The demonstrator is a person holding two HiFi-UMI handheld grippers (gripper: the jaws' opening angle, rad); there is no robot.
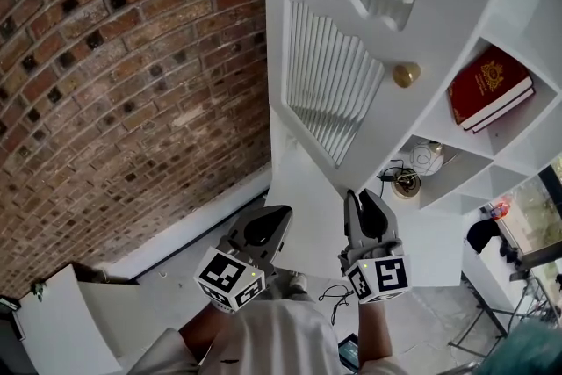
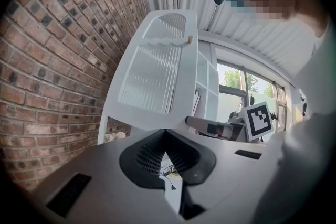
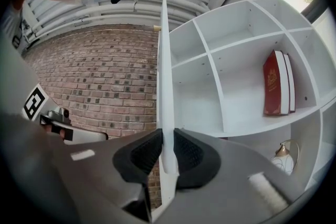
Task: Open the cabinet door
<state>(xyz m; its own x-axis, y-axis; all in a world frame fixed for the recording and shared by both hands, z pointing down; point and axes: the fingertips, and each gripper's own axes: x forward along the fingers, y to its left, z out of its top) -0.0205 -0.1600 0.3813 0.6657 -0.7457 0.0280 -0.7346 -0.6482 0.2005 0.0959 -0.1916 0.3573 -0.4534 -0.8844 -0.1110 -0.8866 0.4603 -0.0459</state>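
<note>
The white louvred cabinet door (image 1: 329, 75) stands swung out from the shelves, its brass knob (image 1: 406, 75) near the free edge. My right gripper (image 1: 362, 205) is shut on the door's lower edge; in the right gripper view the door (image 3: 164, 86) shows edge-on, pinched between the dark pads (image 3: 186, 155). To its left my left gripper (image 1: 266, 224) hangs free of the door, jaws shut with nothing between them. The left gripper view shows the door's front (image 2: 152, 76), its knob (image 2: 190, 38) and the right gripper's marker cube (image 2: 259, 119).
The open white shelves (image 1: 492, 13) hold a red book (image 1: 488, 88) and, lower down, a small brass object (image 1: 406, 183). A brick wall (image 1: 114, 57) runs along the left. A white board (image 1: 53, 320) and a cable (image 1: 334, 294) lie on the floor.
</note>
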